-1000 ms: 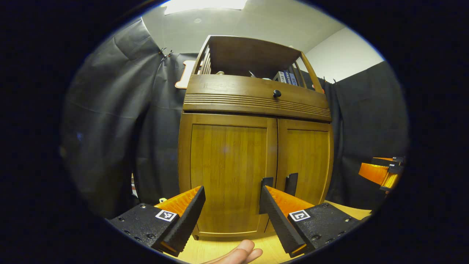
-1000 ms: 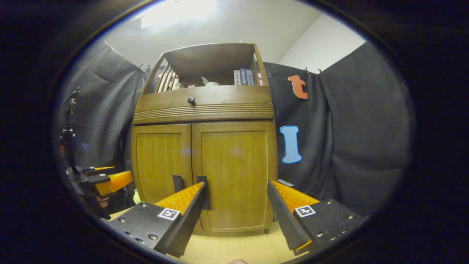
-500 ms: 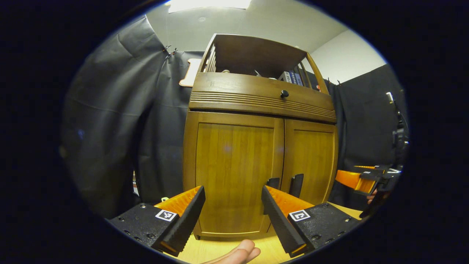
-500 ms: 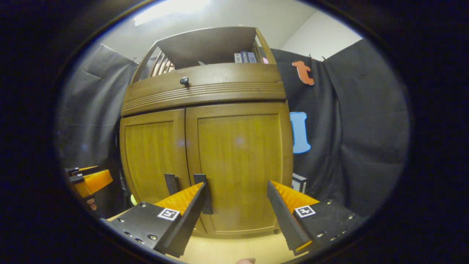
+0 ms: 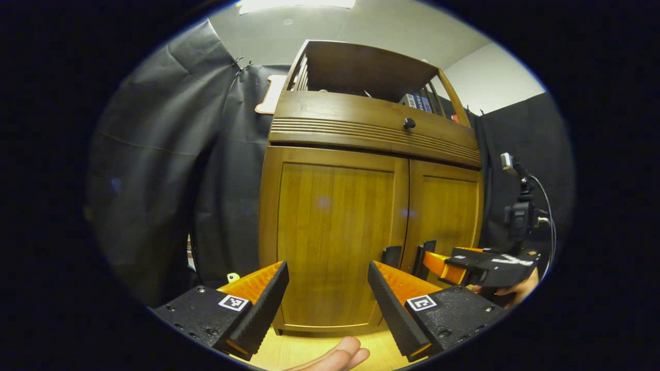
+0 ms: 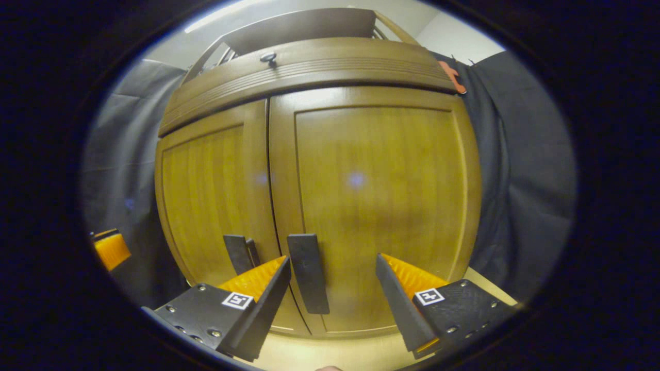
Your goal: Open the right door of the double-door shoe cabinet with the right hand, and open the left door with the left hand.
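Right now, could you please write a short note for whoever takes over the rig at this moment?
Right gripper: open, holding nothing, close to the right door, its handle just ahead between the fingers.
Left gripper: open, holding nothing, farther back, facing the left door; its handle sits ahead to the right.
Done: nothing; both doors are shut.
Left: grip the right handle and pull that door open, then the same on the left.
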`<state>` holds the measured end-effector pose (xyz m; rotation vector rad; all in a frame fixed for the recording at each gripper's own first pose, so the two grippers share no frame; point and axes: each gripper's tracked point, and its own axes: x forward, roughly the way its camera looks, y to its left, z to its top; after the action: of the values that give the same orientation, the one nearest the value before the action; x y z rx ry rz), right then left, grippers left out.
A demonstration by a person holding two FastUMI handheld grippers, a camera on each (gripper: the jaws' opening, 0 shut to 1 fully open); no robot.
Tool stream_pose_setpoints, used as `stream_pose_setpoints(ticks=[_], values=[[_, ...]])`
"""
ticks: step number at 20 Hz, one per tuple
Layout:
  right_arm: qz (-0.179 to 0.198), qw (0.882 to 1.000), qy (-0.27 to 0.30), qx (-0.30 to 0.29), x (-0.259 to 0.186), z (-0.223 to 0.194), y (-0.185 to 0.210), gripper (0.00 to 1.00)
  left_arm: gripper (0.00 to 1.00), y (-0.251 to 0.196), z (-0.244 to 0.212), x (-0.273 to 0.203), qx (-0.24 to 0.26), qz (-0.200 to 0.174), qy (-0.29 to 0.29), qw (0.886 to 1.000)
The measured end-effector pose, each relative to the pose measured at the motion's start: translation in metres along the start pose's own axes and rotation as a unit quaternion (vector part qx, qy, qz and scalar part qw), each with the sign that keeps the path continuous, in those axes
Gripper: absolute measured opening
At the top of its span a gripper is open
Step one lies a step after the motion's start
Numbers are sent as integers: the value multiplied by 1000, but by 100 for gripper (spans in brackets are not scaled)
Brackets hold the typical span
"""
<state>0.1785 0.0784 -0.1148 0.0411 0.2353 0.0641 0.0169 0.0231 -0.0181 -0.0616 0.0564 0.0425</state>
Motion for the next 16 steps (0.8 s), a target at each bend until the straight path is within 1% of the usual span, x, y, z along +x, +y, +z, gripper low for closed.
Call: stream_pose_setpoints(ticks=[1, 2, 3, 5, 6, 7, 8, 9, 10, 13, 14, 15, 16], values=[[0, 1000, 6, -8, 10, -6, 5, 98, 92, 1, -1, 0, -1, 1, 4, 1000], [4, 1000, 9, -10, 17, -9, 10, 98, 92, 4, -1, 1, -2, 4, 5, 1000], [16, 1000, 10, -8, 22, -11, 15, 98, 92, 7, -1, 1, -7, 8, 5, 1000], [33, 999, 13, -7, 23, -15, 25, 75, 92, 9, 1, 3, -17, 10, 6, 1000], [37, 999, -3, -11, 32, -16, 25, 53, 92, 11, 1, 3, -18, 11, 6, 1000], [41, 999, -4, -28, 27, -15, 26, 32, 92, 12, 0, 4, -17, 13, 5, 1000], [46, 998, -12, -32, 21, -12, 24, 29, 92, 14, 1, 4, -15, 16, 6, 1000], [53, 998, -11, -30, 18, -12, 26, 26, 95, 17, 0, 5, -14, 20, 5, 1000], [62, 998, -10, -24, 15, -10, 26, 25, 92, 18, 2, 5, -14, 22, 4, 1000], [87, 996, -3, -16, 9, -2, 28, 25, 92, 15, -3, 7, -13, 21, 10, 1000], [94, 995, -2, -17, 5, 1, 29, 25, 92, 15, -3, 7, -12, 20, 12, 1000], [100, 995, -1, -16, -3, -1, 27, 26, 96, 15, -3, 8, -13, 20, 12, 1000], [106, 994, 2, -15, -13, -4, 24, 24, 96, 14, -3, 8, -14, 19, 12, 1000]])
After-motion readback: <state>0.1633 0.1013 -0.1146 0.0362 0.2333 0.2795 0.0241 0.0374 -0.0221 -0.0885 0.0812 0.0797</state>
